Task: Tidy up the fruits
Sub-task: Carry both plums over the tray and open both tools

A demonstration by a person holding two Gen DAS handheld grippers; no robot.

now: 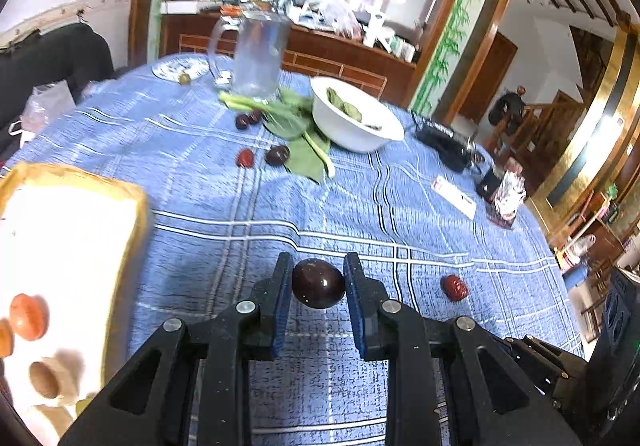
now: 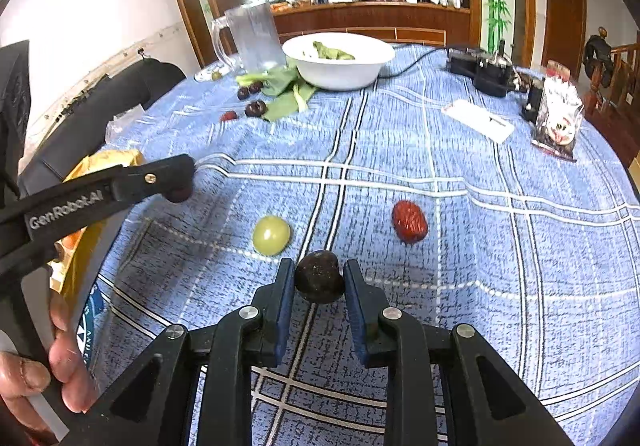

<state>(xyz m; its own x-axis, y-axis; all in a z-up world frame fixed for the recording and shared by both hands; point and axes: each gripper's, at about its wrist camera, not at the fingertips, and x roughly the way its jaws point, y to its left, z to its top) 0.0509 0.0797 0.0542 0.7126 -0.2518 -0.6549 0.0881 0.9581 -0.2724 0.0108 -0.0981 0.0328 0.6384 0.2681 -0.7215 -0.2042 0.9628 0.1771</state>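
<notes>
My left gripper (image 1: 316, 278) is shut on a glossy dark plum (image 1: 318, 283), its blue pads pressing both sides. The right wrist view shows that gripper (image 2: 182, 184) from the side, held above the cloth beside a yellow-rimmed tray (image 1: 136, 214) holding orange fruits (image 1: 29, 317). My right gripper (image 2: 318, 278) is shut on a dull dark fruit (image 2: 319, 277) low over the blue checked tablecloth (image 2: 500, 246). Just beyond it lie a green grape (image 2: 271, 235) and a red date (image 2: 409, 221). The same date (image 1: 455, 287) lies right of the left gripper.
Far across the table stand a white bowl (image 1: 356, 118) with greens and a glass mug (image 1: 258, 58), with leaves, dark fruits (image 1: 277, 155) and a red date (image 1: 245, 158) around them. Black devices (image 2: 484, 72) and a packet (image 2: 558, 122) sit at the right. A hand (image 2: 60, 366) holds the left gripper's handle.
</notes>
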